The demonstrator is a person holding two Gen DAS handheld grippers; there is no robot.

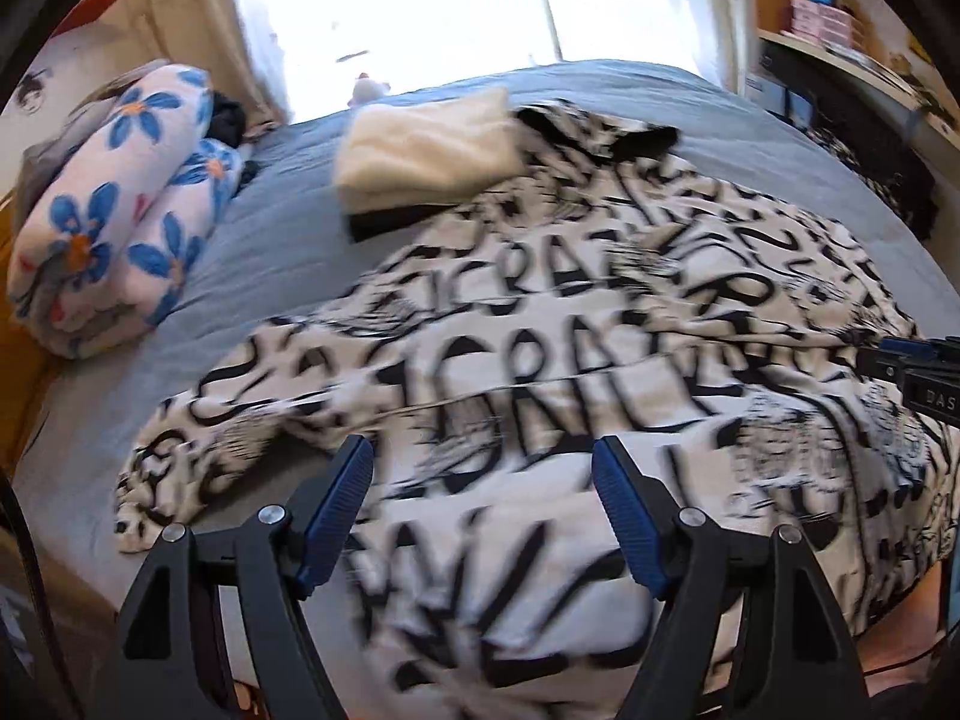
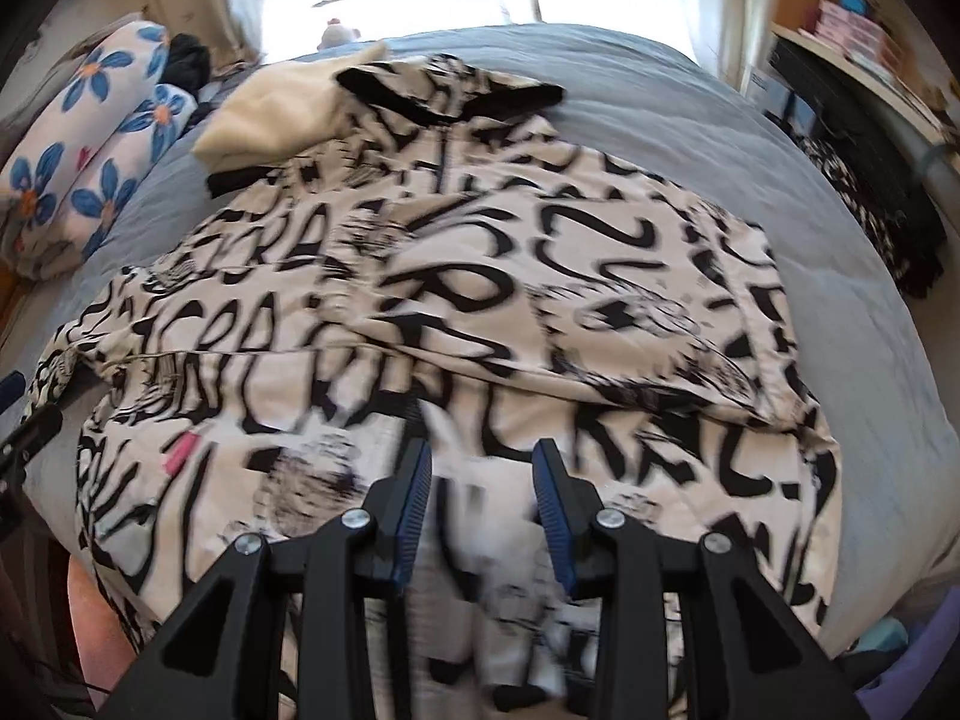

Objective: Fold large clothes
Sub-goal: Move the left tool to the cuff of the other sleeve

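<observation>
A large white garment with black lettering (image 1: 540, 348) lies spread on a grey-blue bed (image 1: 288, 252); it also fills the right wrist view (image 2: 480, 276). Its black collar points away toward the window. My left gripper (image 1: 483, 468) is open, its blue pads apart, hovering over the garment's near hem. My right gripper (image 2: 483, 468) is open too, over a bunched fold of the fabric near the hem; the fabric between its pads is blurred. The right gripper's tip shows at the right edge of the left wrist view (image 1: 912, 366).
A folded cream item (image 1: 426, 150) lies at the garment's far left. A rolled blanket with blue flowers (image 1: 114, 210) sits on the bed's left side. A desk with boxes (image 1: 852, 60) stands at the right. A bright curtained window is behind.
</observation>
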